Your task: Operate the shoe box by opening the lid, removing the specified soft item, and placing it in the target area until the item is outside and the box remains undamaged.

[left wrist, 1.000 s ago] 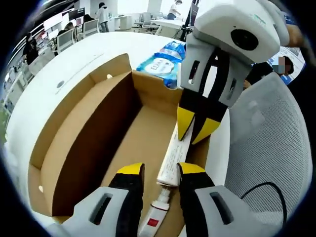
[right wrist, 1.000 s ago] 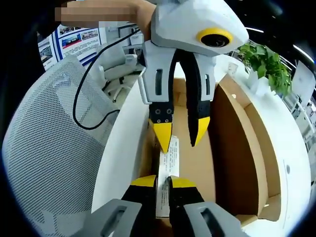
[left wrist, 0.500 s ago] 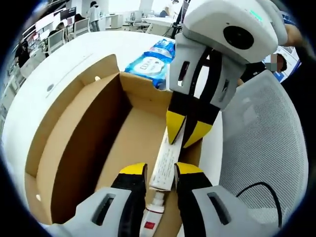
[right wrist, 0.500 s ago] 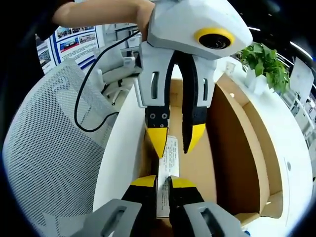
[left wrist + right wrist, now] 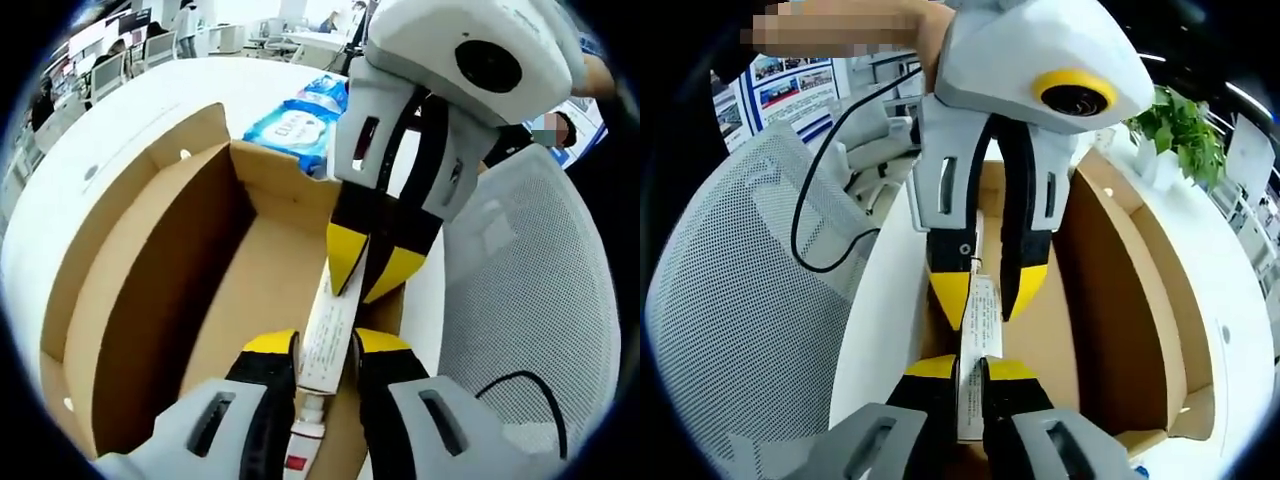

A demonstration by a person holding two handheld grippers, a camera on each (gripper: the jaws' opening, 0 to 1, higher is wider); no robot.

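On the white bench [image 5: 120, 130], with the shoe box [image 5: 150, 300] lying open, you are pinching the tube [image 5: 325, 335] inside it with both the left tongs [image 5: 325, 350] and the right tongs [image 5: 970, 372], each closed on it, so lifting it out and placing it are left.

Your two cameras face each other along the open box [image 5: 150, 290], both very close.

Your left gripper view looks down the box toward the wipes pack [image 5: 292, 128] and the office beyond. Your right gripper view looks the opposite way, toward the plant [image 5: 1175, 135], with the mesh chair [image 5: 740, 300] on its left. Both share the box floor, the tube [image 5: 328, 330] and the white bench [image 5: 875, 330]; each sees the other gripper head-on, the right gripper [image 5: 362, 272] in one, the left gripper [image 5: 985, 290] in the other.
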